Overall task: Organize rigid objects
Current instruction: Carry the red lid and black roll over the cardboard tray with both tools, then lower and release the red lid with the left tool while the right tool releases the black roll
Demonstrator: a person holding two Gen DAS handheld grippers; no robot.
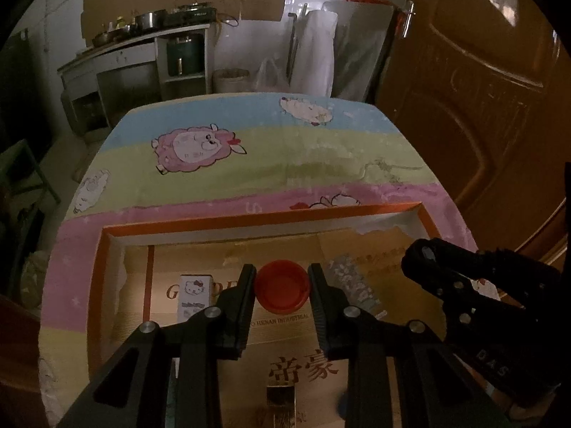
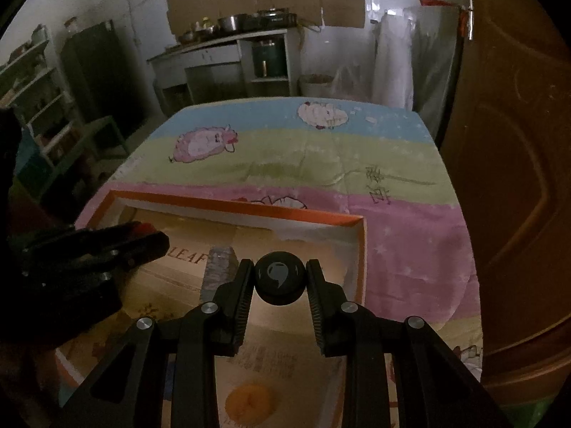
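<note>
Over the orange-rimmed box (image 1: 249, 219), the left gripper (image 1: 282, 287) is clamping a red cap (image 1: 282, 290); only the right view is showing the right gripper (image 2: 280, 281) gripping a black ball (image 2: 280, 278).

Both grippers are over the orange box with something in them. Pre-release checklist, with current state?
1. Left gripper gripping red cap: ok, pads against both sides.
2. Right gripper gripping black ball: ok.
3. Both loads over the orange box: ok.
4. Landing spot under cap: cannot tell, hidden by cap; white Hello Kitty carton and silver packet lie on either side.
5. Spacing between grippers: ok, apart in both views.
6. Height above box floor: cannot tell.
</note>
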